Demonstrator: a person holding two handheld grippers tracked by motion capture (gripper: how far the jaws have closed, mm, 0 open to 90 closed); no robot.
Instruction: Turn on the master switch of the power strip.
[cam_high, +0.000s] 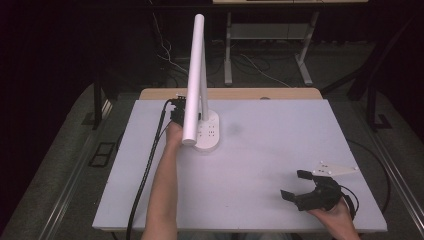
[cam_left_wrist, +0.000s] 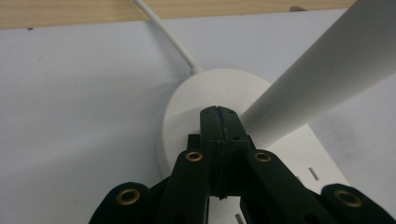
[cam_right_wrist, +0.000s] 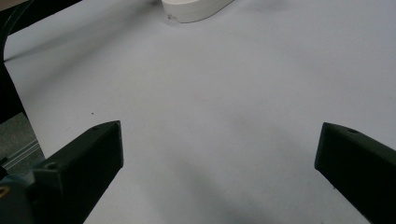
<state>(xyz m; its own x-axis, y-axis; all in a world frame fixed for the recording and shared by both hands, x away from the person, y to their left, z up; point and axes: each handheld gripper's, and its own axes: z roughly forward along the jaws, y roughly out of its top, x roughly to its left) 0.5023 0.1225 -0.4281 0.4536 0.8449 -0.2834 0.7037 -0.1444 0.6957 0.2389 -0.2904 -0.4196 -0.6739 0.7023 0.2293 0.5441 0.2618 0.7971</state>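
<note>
My left gripper (cam_left_wrist: 218, 112), jaws closed empty, sits at the lamp base (cam_left_wrist: 196, 100), perhaps pressing its switch; lamp unlit; right gripper (cam_high: 300, 185) jaws wide, idle.

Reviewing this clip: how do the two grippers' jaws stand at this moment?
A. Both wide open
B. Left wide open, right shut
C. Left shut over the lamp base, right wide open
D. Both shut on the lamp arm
C: the left gripper has its jaws pressed together over the lamp base, while the right gripper stands spread apart over the bare table.
</note>
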